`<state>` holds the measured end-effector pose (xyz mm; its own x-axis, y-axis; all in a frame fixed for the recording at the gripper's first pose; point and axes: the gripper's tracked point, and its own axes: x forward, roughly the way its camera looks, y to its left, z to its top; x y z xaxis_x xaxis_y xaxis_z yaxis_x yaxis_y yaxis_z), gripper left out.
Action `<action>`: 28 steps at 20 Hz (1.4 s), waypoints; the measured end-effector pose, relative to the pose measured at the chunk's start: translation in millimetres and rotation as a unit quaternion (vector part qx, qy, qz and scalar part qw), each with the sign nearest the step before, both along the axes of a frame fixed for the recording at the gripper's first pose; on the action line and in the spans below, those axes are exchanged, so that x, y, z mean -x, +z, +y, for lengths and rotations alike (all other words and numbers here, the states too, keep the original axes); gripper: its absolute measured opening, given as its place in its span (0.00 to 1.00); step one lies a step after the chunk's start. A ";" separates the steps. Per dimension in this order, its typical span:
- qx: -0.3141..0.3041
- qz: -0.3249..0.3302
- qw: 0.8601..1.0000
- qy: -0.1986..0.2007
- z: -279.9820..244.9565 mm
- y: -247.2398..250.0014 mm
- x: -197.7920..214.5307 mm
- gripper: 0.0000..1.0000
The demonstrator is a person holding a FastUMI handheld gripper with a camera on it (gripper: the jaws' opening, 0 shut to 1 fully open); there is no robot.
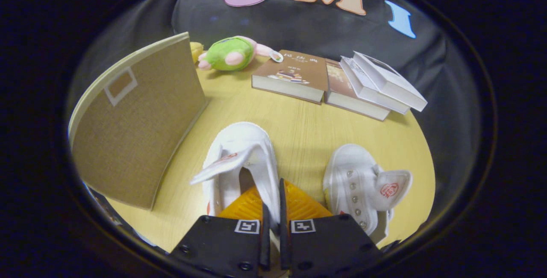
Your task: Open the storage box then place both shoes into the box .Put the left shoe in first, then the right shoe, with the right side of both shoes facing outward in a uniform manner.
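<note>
Two shoes on table, gripper nearly closed, pinching side wall of left shoe, right shoe just beside fingers, box near left shoe, books and plush beyond.

My gripper shows as two broad, flat black blocks set side by side, each stamped near its inner top corner with a small square black-and-white marker. Round screw heads dot their faces. Ridged, ribbed pads rise ahead of the blocks, tapering toward one narrow central seam.
</note>
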<state>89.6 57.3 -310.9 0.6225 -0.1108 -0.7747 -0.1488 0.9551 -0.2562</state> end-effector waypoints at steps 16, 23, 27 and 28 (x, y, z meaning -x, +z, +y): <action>-0.247 -0.017 0.967 -0.060 49.1 37.9 2.7 0.08; -0.336 -0.061 0.937 -0.071 65.3 129.4 -2.7 0.07; -0.354 -0.092 0.930 -0.038 99.8 181.8 -6.3 0.07; -0.361 -0.092 0.927 -0.031 112.7 190.4 -7.3 0.07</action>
